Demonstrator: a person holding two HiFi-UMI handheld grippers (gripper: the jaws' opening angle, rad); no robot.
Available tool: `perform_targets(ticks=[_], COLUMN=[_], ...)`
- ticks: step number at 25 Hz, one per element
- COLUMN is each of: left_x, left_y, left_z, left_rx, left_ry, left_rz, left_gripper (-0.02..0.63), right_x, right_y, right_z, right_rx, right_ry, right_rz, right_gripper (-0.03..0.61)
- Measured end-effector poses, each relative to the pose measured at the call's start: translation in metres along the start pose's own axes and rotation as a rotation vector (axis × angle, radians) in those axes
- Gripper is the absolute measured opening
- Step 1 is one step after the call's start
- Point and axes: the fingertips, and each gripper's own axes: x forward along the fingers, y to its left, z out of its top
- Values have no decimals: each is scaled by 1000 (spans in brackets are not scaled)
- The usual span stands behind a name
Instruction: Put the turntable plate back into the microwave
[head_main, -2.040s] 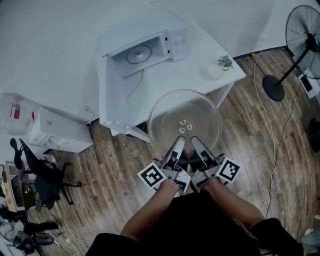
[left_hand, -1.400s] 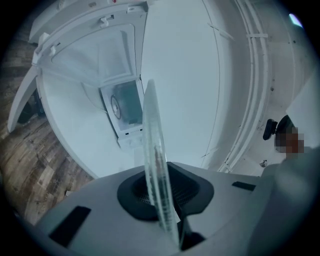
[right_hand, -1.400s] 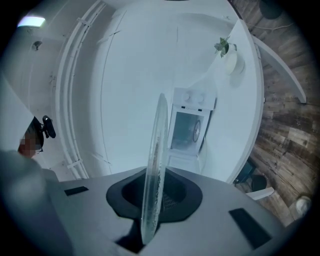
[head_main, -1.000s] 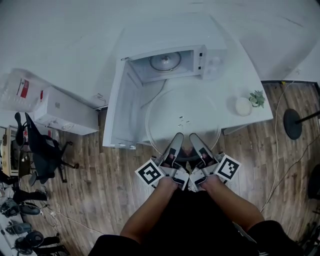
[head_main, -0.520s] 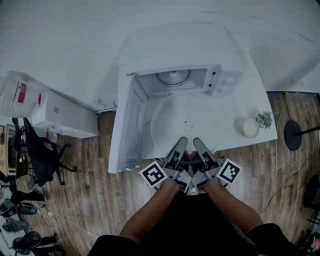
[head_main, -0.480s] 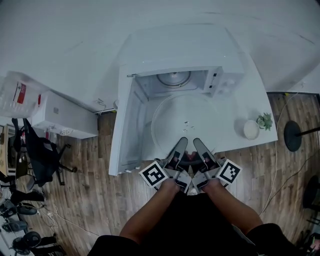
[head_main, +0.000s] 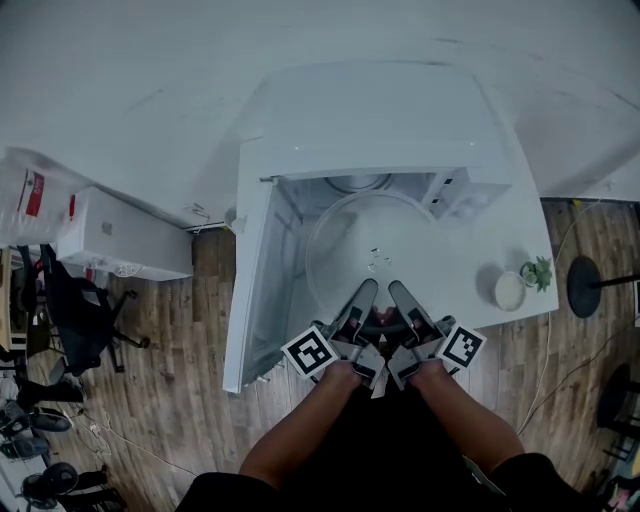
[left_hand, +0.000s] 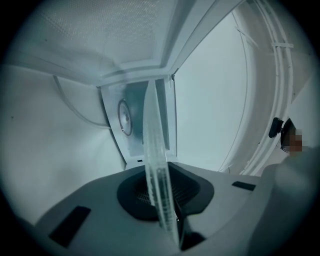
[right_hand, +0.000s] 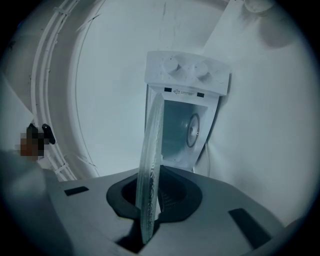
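In the head view the clear glass turntable plate (head_main: 385, 245) is held level in front of the white microwave (head_main: 370, 110), whose door (head_main: 258, 280) hangs open to the left. The plate's far rim is at the mouth of the cavity (head_main: 358, 184). My left gripper (head_main: 362, 296) and right gripper (head_main: 398, 296) sit side by side, each shut on the plate's near rim. In the left gripper view the plate (left_hand: 154, 150) shows edge-on between the jaws of the left gripper (left_hand: 162, 202), with the cavity (left_hand: 131, 120) beyond. In the right gripper view the plate (right_hand: 151, 165) is pinched in the right gripper (right_hand: 149, 202), facing the microwave (right_hand: 187, 117).
The microwave stands on a white table (head_main: 482, 235). A white cup (head_main: 509, 290) and a small potted plant (head_main: 541, 272) sit at the table's right corner. On the wood floor are a fan base (head_main: 583, 285) at right, a white box (head_main: 120, 240) and an office chair (head_main: 75, 320) at left.
Both grippers have carried the plate forward toward the microwave. Its far rim, earlier short of the opening, now reaches the cavity mouth. The grip is unchanged.
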Motion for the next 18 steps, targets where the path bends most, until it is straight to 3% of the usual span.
perform_targets(ticks=[5,18], left_x=[30,86], left_y=[17,53], left_z=[19,68], left_rx=[-25,-110], left_ry=[-4,-111], left_rz=[7,17], left_gripper=[44,40], right_x=[28,70], right_y=[-24,-60], right_z=[18,46], right_rx=[28,30], right_ry=[15,122], right_rz=[-22,-67], right_gripper=[44,57])
